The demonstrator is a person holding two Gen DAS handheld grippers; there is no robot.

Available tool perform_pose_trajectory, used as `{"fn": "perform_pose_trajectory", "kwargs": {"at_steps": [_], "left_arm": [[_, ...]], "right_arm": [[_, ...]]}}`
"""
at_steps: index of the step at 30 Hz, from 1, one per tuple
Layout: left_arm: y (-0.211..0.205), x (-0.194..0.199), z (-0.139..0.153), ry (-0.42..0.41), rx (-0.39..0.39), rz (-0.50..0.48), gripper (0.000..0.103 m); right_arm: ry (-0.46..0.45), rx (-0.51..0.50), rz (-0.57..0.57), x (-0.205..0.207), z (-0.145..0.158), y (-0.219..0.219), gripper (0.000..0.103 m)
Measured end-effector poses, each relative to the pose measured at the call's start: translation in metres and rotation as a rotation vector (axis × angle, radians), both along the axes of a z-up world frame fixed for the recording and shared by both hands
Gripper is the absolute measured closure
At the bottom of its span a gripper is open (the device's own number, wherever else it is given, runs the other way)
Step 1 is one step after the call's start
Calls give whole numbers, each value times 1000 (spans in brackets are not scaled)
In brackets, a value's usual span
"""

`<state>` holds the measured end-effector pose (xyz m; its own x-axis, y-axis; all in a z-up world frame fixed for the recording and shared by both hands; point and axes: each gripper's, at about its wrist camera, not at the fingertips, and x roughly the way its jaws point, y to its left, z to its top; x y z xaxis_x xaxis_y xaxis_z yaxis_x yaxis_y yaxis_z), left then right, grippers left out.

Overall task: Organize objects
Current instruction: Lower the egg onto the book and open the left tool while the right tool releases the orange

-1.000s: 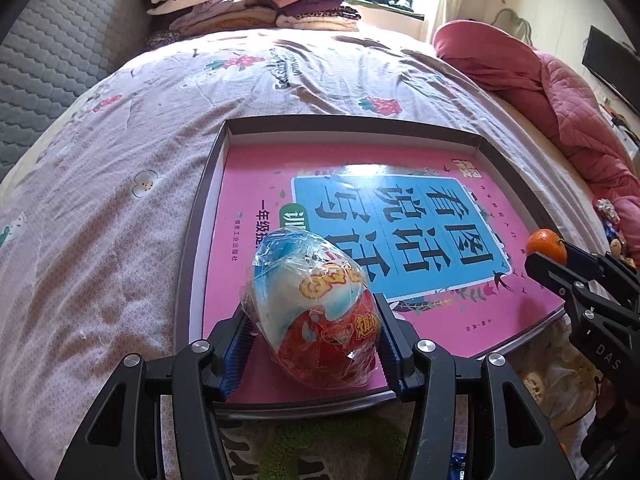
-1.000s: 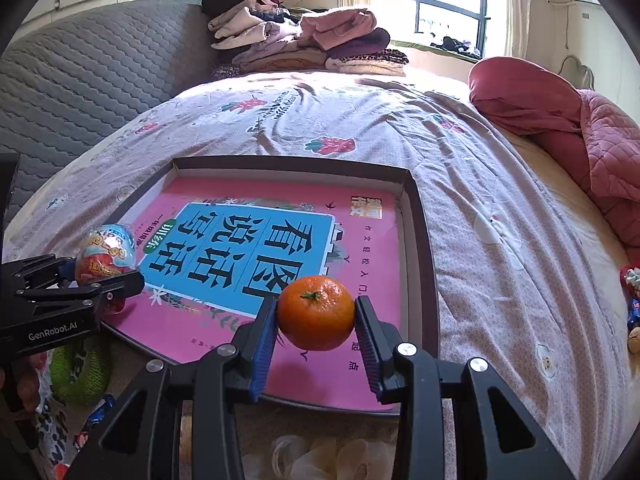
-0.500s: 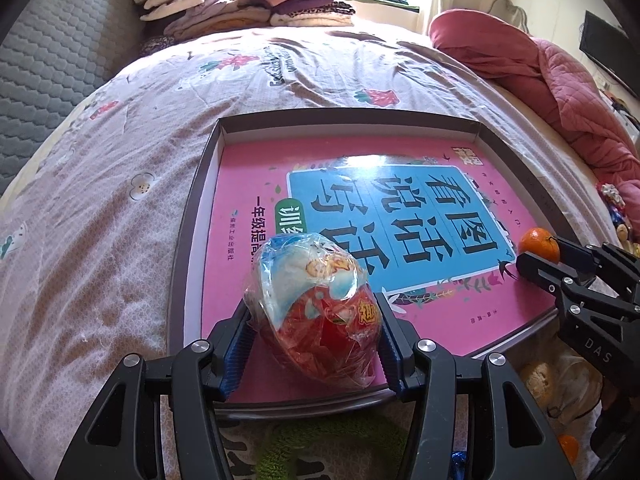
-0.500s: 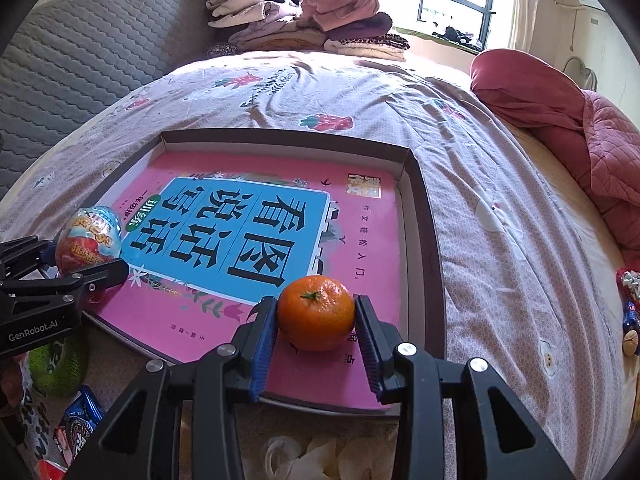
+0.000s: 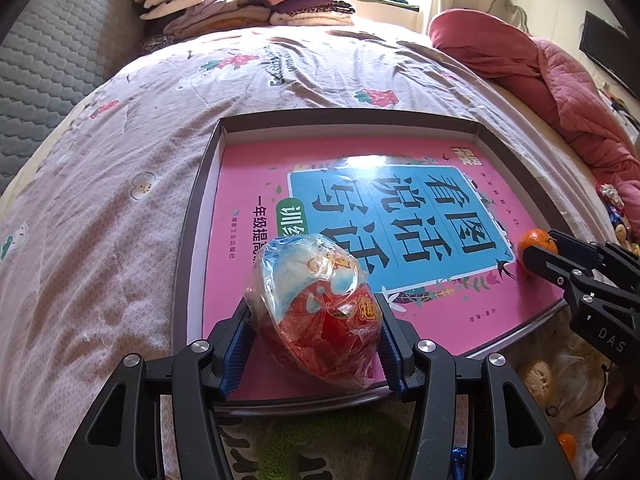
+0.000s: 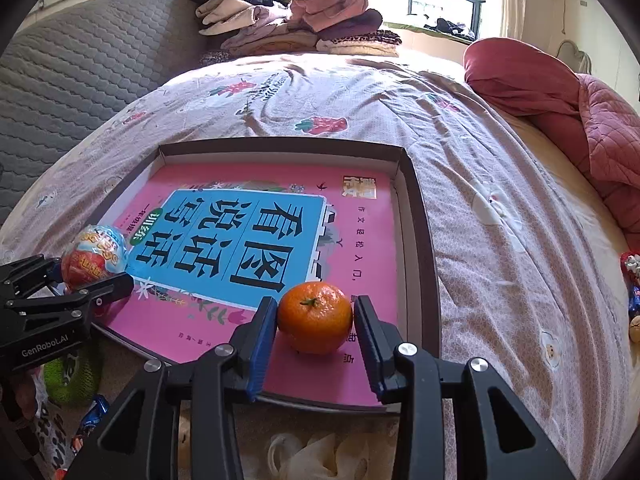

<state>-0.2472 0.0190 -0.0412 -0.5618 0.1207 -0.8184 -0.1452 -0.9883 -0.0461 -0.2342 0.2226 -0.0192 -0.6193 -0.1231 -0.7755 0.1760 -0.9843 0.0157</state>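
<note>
Left wrist: left gripper [image 5: 316, 332] fingers unchanged, clamped on wrapped toy egg [image 5: 316, 304] over tray's [image 5: 192, 248] near-left corner; right wrist: right gripper [image 6: 316, 332] fingers opening, mandarin [image 6: 315, 317] between them, resting on pink book [image 6: 360, 240], apparently placed.

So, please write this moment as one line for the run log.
left gripper: shut on wrapped toy egg | right gripper: jaws opening around tangerine | both over pink book in tray
</note>
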Motion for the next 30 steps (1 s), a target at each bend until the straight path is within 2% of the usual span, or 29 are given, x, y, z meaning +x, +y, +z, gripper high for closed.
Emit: {"fn": "perform_pose_trajectory", "kwargs": {"at_steps": [9, 12, 23, 30], "left_arm": [[1, 5, 9, 11, 0, 3, 43], [1, 7, 11, 19, -15, 13, 38], [0, 21, 30, 45, -6, 17, 34], [2, 38, 51, 93, -8, 15, 34]], "right_arm": [[39, -29, -19, 4, 13, 6, 54], [43, -34, -14, 6, 16, 5, 54], [109, -27, 16, 21, 35, -3, 53], [155, -39, 28, 31, 52, -3, 53]]}}
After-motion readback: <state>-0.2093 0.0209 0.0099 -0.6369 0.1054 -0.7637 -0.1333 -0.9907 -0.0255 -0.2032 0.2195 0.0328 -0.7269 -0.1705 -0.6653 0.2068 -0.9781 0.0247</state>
